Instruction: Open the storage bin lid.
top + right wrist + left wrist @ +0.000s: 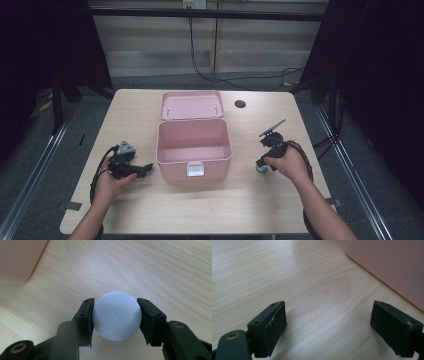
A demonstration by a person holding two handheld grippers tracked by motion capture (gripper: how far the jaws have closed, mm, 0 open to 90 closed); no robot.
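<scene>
Right gripper view: the right gripper (115,316) has both pads pressed against a pale round cap (116,315), one on each side, so it is closed on it. The cap is smooth and glossy, seen from above, with the wood table (162,270) below it. A pink corner of the box (17,260) sits at the upper left, apart from the cap.

From the high view, the right gripper (264,165) points down near the table's right part, held by the right hand (287,164), and a small greenish object under it touches the table; what it is cannot be told from there.

Left gripper view shows the left gripper (328,327) with jaws spread wide and nothing between them, just bare table. The box wall (392,265) is near its right jaw.

High view again: the left gripper (145,169) lies low just beside the box's left front corner, in the left hand (114,184). The box (194,155) stands mid-table, empty, its lid (192,105) thrown back behind it, white latch (195,169) at the front. A dark hole (240,104) marks the table right of the lid.
</scene>
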